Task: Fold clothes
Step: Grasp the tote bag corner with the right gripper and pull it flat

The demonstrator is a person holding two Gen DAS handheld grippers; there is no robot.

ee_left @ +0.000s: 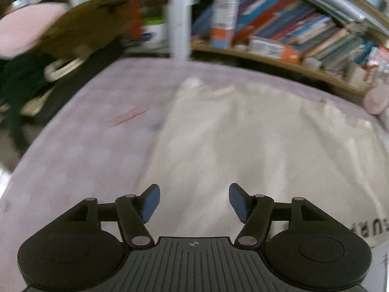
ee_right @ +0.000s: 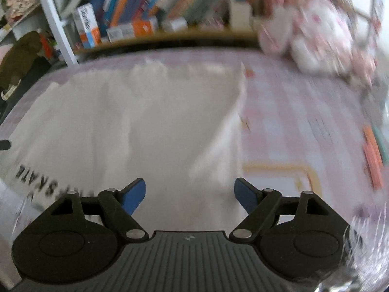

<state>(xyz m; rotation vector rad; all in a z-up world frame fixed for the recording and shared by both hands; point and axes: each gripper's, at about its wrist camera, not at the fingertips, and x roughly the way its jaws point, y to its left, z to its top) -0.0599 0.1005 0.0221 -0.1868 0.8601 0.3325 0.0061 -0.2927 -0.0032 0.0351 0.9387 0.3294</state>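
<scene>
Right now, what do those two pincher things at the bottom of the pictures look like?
Both look alike. The left gripper and the right gripper are matte black plastic, each with two flat blue pads on its fingertips. Hinged black bars with silver pins join the fingers to two round black housings, with a ribbed grey plate bearing a small crosshair mark between them. No cables or sleeves show.

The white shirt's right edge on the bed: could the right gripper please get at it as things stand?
Probably yes. The right gripper is open and empty above the shirt, and nothing lies between it and that edge.
</scene>
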